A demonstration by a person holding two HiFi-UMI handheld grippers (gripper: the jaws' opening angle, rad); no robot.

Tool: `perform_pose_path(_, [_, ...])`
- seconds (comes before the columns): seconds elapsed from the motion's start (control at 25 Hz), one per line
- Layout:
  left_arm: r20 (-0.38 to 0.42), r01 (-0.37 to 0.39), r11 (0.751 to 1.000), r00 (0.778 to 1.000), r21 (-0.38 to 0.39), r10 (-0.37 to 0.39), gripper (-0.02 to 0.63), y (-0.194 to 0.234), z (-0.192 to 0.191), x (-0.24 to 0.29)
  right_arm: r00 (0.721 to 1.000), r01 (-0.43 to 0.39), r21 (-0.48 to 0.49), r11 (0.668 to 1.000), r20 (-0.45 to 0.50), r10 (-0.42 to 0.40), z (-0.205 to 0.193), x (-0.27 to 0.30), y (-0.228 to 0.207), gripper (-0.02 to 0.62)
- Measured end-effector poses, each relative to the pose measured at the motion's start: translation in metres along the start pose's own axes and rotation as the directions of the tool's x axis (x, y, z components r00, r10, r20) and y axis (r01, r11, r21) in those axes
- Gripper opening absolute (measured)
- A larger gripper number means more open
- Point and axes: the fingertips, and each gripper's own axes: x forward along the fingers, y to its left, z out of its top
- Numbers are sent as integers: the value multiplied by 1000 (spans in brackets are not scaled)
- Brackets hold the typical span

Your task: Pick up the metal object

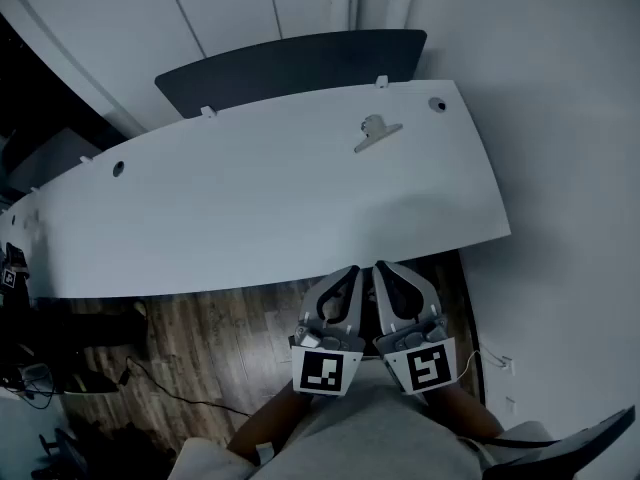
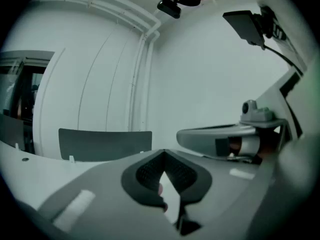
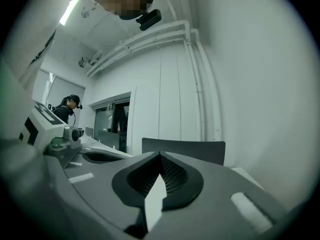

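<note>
At far edge of table, toward its right corner: metal clip lying flat | judged light, stiff, slippery; grip across handle end | left gripper, right gripper: jaws closed, empty.

The left tool and right tool are held side by side close to the body, pointing forward and about level, tips nearly meeting. Each has its jaws closed together on nothing. Both forearms angle inward behind them.
</note>
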Motion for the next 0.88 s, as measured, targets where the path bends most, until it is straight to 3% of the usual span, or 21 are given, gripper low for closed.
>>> perform_pose_path(0.12, [-18,-7,1000,1000,-11,7,0,-5,6,38,999,-13,-21,1000,42,14,12,15,-32,0])
perform_pose_path(0.48, [-103,-33,999,994,6,34,0,-21,4,141,998,-61,0,998,22,61,-2,53,-127,0])
perform_pose_path(0.88, [-195,-41,998,980,43,49,0,1,-13,192,994,-104,4,995,-37,104,-16,102,-153,0])
